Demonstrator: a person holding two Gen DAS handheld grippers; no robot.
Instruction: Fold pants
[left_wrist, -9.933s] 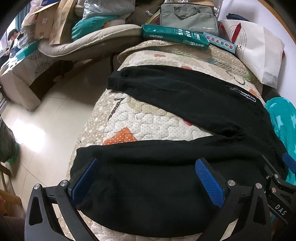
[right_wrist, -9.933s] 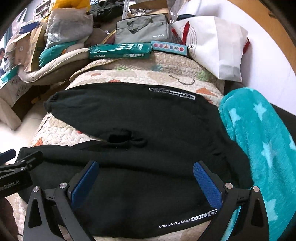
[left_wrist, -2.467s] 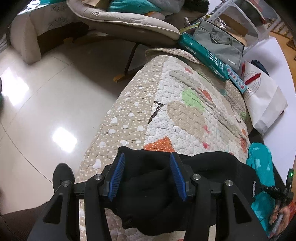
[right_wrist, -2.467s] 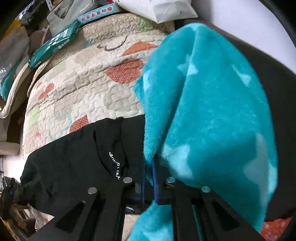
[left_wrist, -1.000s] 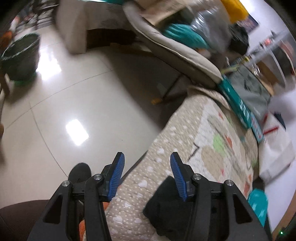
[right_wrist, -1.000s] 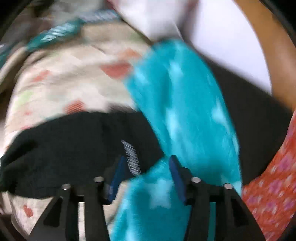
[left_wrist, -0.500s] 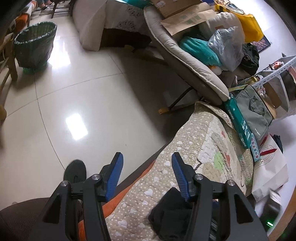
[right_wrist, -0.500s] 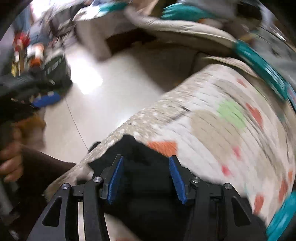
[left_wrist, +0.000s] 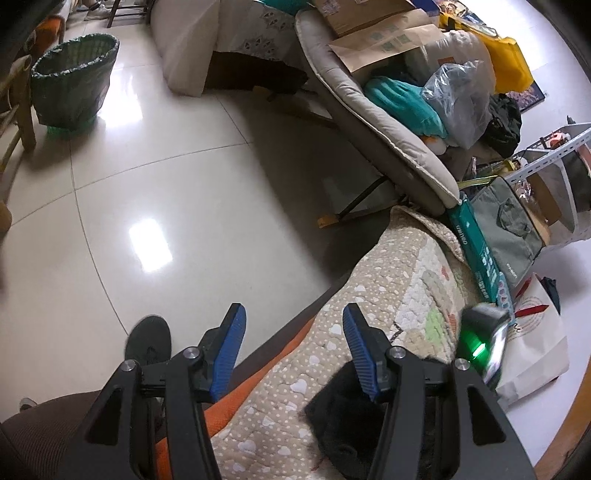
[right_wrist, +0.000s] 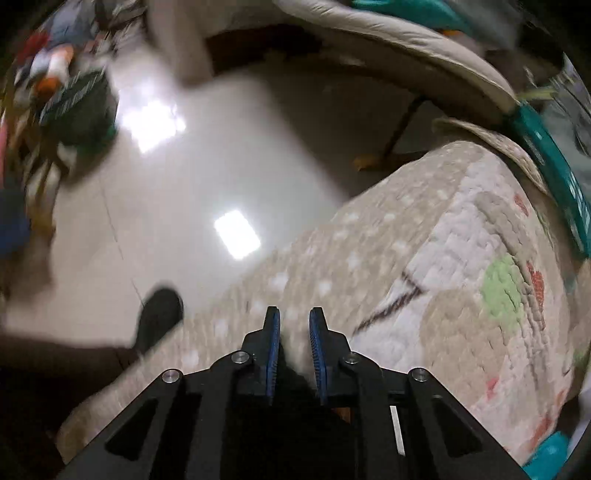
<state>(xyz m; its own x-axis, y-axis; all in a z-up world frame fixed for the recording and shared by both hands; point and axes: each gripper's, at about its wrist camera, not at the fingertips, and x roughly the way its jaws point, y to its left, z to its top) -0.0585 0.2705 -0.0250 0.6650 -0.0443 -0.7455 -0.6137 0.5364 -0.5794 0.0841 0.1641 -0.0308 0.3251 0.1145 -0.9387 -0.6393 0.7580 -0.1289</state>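
Left gripper (left_wrist: 291, 343): fingers apart, nothing between them — poised over the quilt's (left_wrist: 373, 314) edge.
Right gripper (right_wrist: 293, 343): fingers narrow, just been closing; black cloth seems pinched low between them — blurred.
Pants (left_wrist: 343, 417): bunched black on the quilt.

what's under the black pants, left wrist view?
The pants lie on the quilt, which drapes over an orange cover at its edge. What lies directly beneath the pants is covered.
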